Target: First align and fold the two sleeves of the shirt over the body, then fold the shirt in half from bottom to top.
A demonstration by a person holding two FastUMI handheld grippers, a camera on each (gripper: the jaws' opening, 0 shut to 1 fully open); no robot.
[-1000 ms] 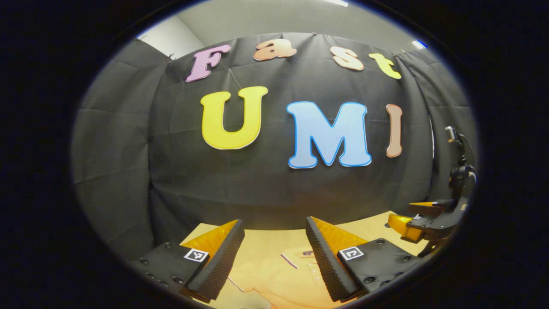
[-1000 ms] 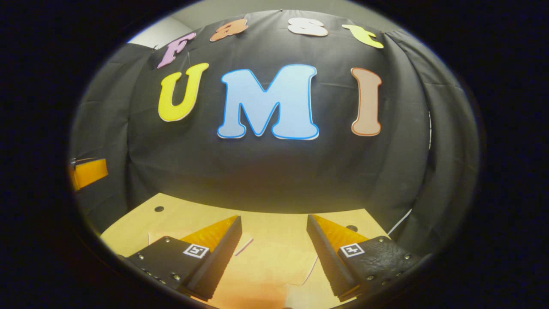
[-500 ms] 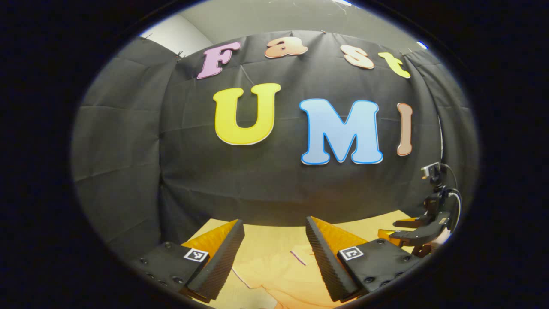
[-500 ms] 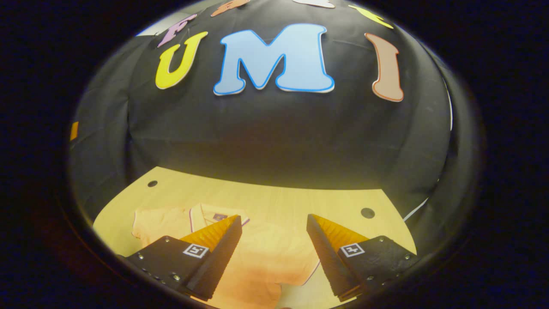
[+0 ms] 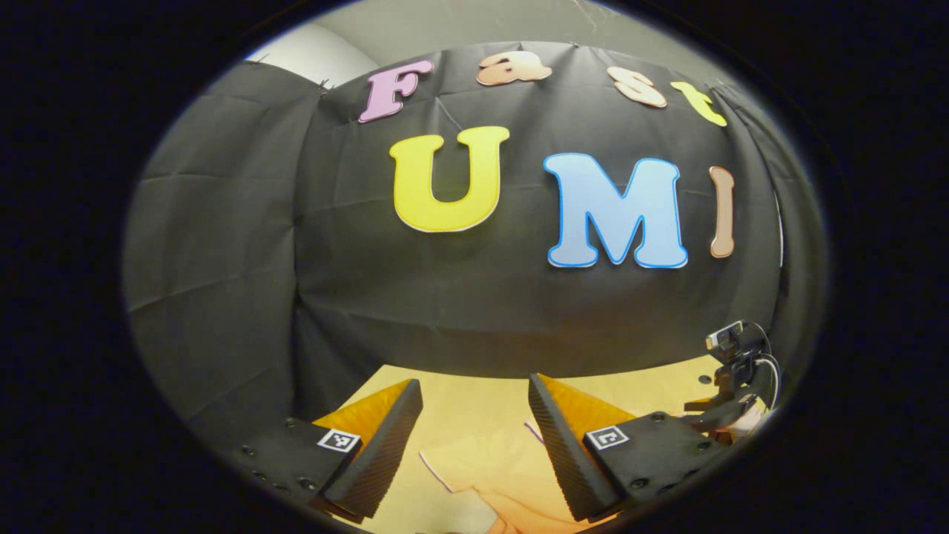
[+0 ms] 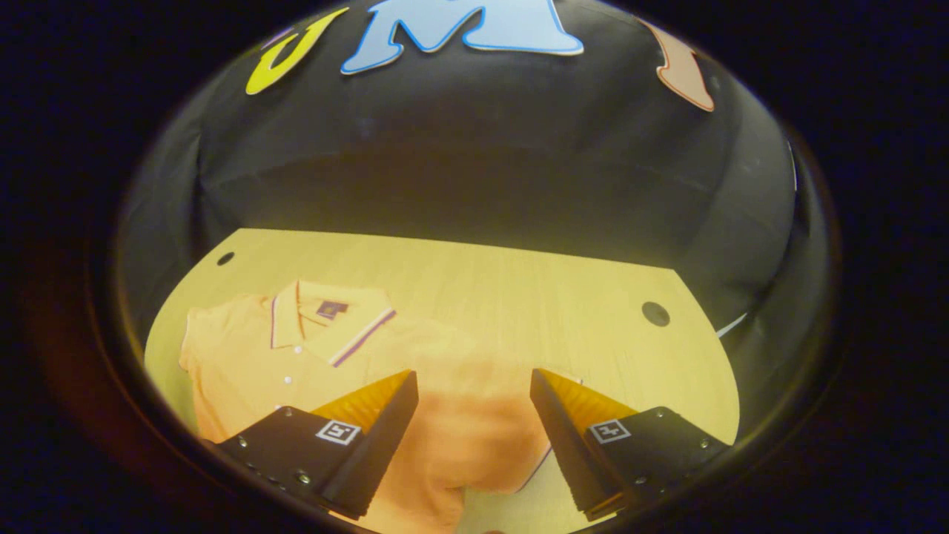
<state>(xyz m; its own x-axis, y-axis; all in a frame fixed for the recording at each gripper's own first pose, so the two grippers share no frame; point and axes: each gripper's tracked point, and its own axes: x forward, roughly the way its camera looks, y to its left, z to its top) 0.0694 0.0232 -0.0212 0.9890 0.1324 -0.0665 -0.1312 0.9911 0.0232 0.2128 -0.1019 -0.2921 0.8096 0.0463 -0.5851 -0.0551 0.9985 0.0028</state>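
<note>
While the orange shirt (image 6: 348, 371) lay flat on the light wooden tabletop (image 6: 519, 289), it was spread out face up in the right gripper view. Its collar (image 6: 326, 326) pointed toward the back wall of black cloth (image 6: 474, 170), and its body ran down toward the camera, so its long way went from far to near. The collar had thin dark and white stripes along its edge, and small white buttons ran down below it. One short sleeve (image 6: 200, 334) stuck out on the left side of that view, and the other sleeve (image 6: 504, 437) lay low between the fingers, with a striped edge. Two round dark holes (image 6: 655, 313) sat in the tabletop, near its far corners.

The right gripper (image 6: 474, 404) hung above the shirt with its jaws wide apart, holding nothing.

In the left gripper view, the left gripper (image 5: 474, 411) was also above the tabletop (image 5: 474, 400), jaws wide apart and holding nothing. A bit of the orange shirt (image 5: 489, 475) showed between its fingers, with a thin dark line along its edge. Far off at the right edge of this view was the right gripper (image 5: 723, 411), with a small camera (image 5: 726, 339) and cables on top.
</note>
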